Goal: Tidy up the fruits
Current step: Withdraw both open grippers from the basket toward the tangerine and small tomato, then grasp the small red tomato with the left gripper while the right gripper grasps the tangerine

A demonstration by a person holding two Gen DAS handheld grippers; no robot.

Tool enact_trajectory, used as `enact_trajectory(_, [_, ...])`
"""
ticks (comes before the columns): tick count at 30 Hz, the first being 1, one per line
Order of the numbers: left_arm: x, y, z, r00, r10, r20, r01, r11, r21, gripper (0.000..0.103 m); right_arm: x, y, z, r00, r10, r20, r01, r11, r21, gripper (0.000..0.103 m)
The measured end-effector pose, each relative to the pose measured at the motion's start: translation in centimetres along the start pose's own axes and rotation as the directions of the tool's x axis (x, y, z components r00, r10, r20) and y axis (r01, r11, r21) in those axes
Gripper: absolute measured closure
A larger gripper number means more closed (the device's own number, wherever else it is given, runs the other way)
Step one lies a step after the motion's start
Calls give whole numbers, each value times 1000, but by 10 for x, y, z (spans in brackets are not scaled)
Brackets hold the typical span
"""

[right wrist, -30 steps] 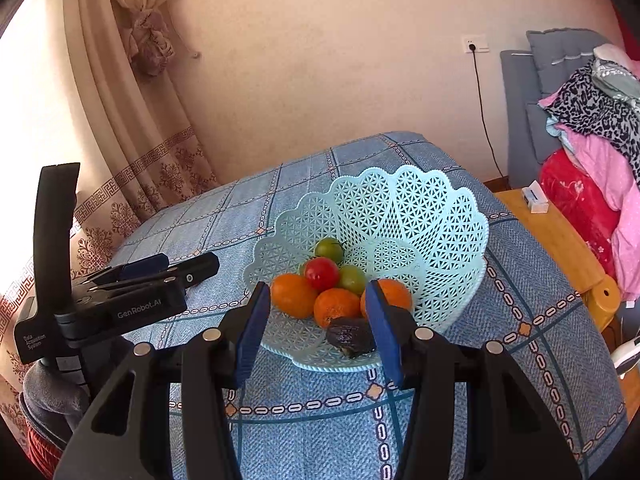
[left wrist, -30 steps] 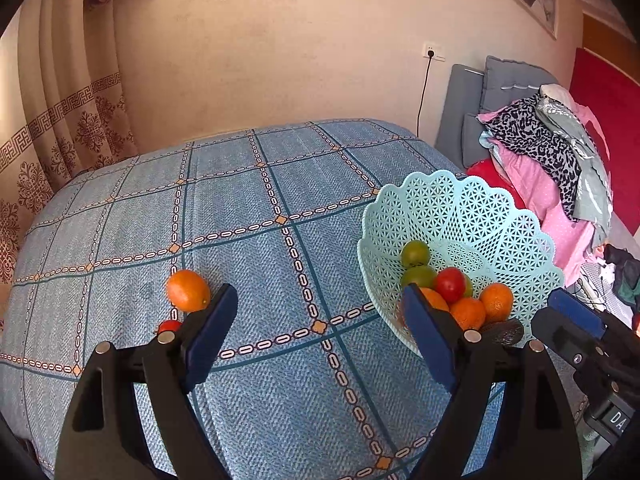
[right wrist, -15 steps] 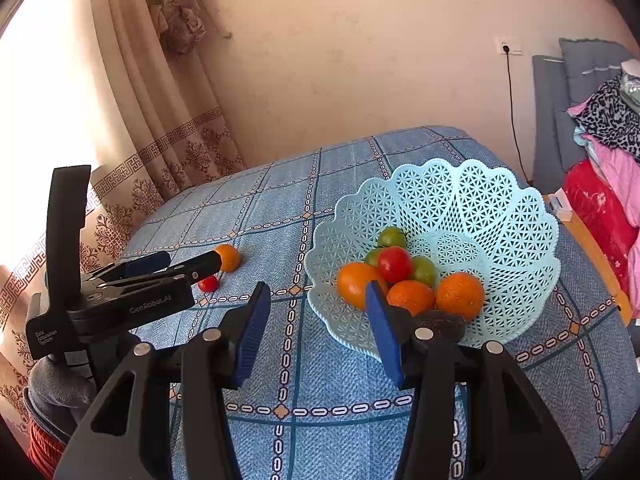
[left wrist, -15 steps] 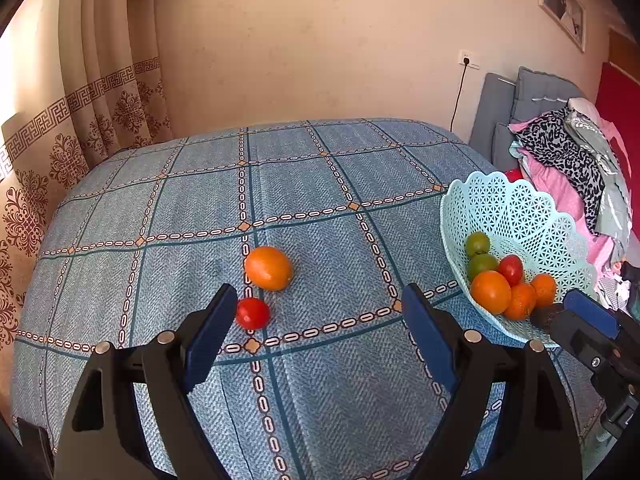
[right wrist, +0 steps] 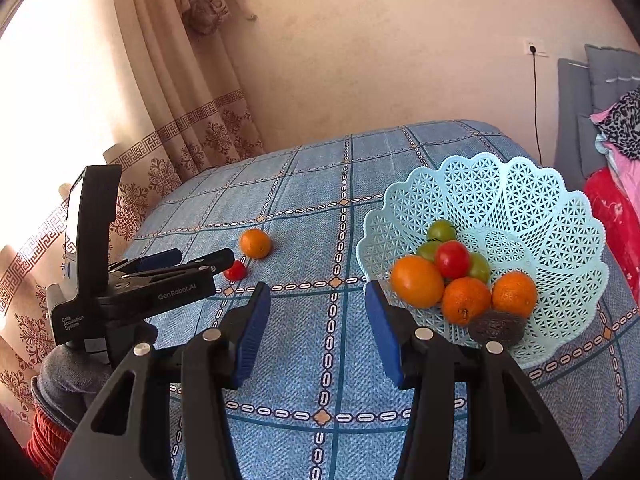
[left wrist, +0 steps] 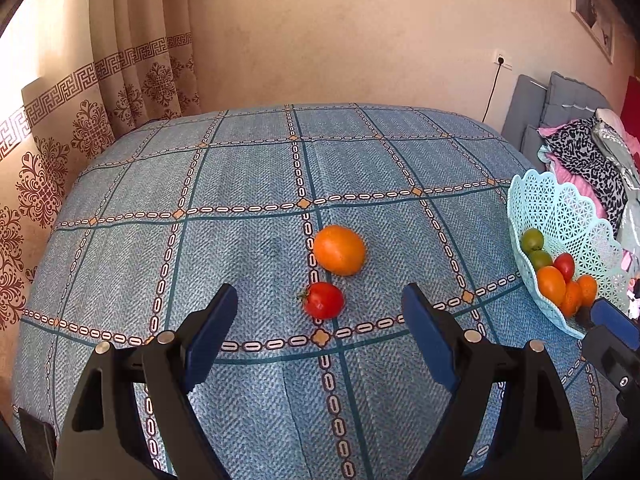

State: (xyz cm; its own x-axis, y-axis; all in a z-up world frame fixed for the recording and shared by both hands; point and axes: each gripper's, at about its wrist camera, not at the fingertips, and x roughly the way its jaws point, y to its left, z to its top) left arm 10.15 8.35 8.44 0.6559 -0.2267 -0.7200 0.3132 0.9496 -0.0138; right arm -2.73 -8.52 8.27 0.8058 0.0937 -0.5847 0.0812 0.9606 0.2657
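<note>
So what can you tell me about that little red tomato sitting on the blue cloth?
The red tomato is small, round, smooth and shiny, with a bit of green stalk on its left side. It lies loose on the blue patterned tablecloth, on a chain-pattern line, just in front of the loose orange, close to it but apparently not touching. The left tool is open right in front of it and touches nothing. The basket stands off to the right.

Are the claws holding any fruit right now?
No. The left claw and right claw are both open and empty; the tomato lies on the tablecloth.

A red tomato (left wrist: 323, 300) lies just beside an orange (left wrist: 339, 250) (well apart from the basket (left wrist: 568, 216)).
</note>
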Motion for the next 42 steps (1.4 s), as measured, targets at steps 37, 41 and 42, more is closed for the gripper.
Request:
enact_trajectory(37, [45, 25, -8, 996, -4, -84, 3, 1000, -19, 71, 60, 51, 20, 998, 16, -65, -23, 993, -113, 53])
enact_trajectory(41, [34, 41, -8, 997, 34, -63, -37, 998, -55, 71, 75, 63, 24, 996, 24, -81, -35, 990, -137, 53])
enact_trajectory(42, [31, 45, -8, 997, 46, -57, -50, 997, -65, 71, 79, 66, 26, 996, 28, -89, -41, 989, -141, 53])
